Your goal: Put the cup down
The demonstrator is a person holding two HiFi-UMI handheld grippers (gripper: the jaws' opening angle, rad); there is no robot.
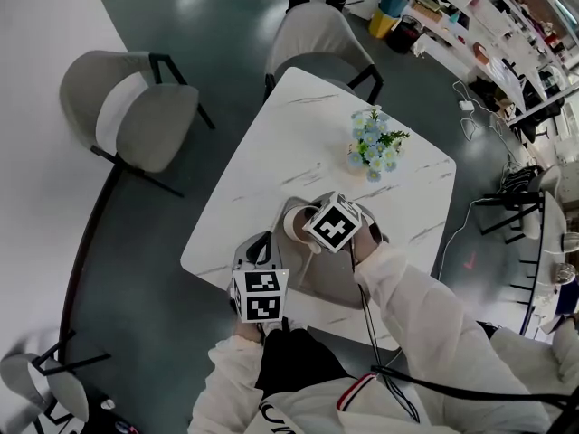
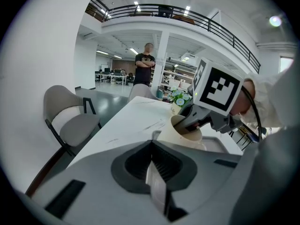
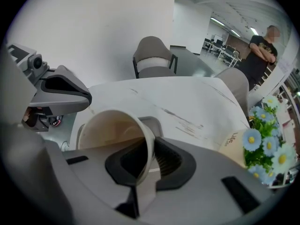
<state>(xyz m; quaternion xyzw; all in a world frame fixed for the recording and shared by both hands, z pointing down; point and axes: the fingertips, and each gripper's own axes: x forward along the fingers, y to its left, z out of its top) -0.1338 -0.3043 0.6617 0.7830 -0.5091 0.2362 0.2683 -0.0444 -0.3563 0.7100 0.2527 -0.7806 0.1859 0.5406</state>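
Observation:
A cream paper cup (image 1: 296, 223) hangs tilted, mouth sideways, over the near-left end of a grey tray (image 1: 318, 283) on the white marble table (image 1: 271, 143). My right gripper (image 1: 309, 231) is shut on the cup's rim. In the right gripper view the cup (image 3: 112, 128) has its wall pinched between the jaws of that gripper (image 3: 143, 172). My left gripper (image 1: 258, 253) sits just left of the tray, jaws together and holding nothing. The left gripper view looks past that gripper (image 2: 154, 172) to the cup (image 2: 180, 131) and the tray (image 2: 225, 143).
A pot of blue and white flowers (image 1: 373, 145) stands on the table beyond the tray. Grey chairs stand at the far end (image 1: 317, 34) and to the left (image 1: 136, 107). A person (image 2: 145, 69) stands beyond the table. The table's near edge is close to my body.

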